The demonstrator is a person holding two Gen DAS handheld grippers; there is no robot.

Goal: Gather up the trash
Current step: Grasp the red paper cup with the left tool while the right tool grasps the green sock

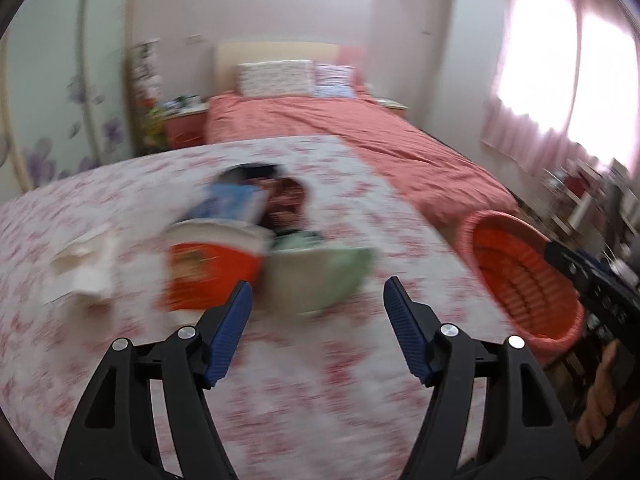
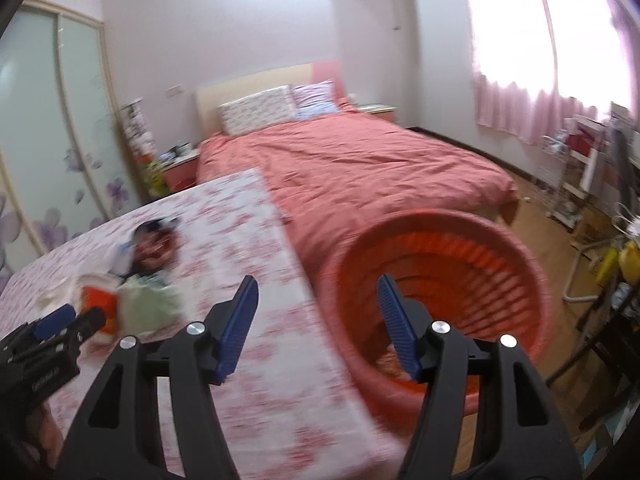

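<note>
A blurred heap of trash lies on the floral-clothed table [image 1: 320, 380]: an orange and white noodle cup [image 1: 208, 268], a pale green bowl [image 1: 344, 268], a blue packet [image 1: 232, 200], a dark red wrapper [image 1: 290, 204] and a white tissue [image 1: 86, 268]. My left gripper [image 1: 319, 286] hangs open just short of the cup and bowl, with nothing between its fingers. The red ribbed basket [image 2: 460, 272] stands against the table's right edge. My right gripper [image 2: 317, 282] is open and empty above that edge and the basket's near rim.
Behind the table lies a bed with a salmon cover [image 2: 360, 160] and two pillows. A wardrobe with flowered glass doors [image 2: 60, 140] fills the left wall. Cluttered shelves and a chair frame [image 2: 580, 280] crowd the floor at the right, under a pink-curtained window.
</note>
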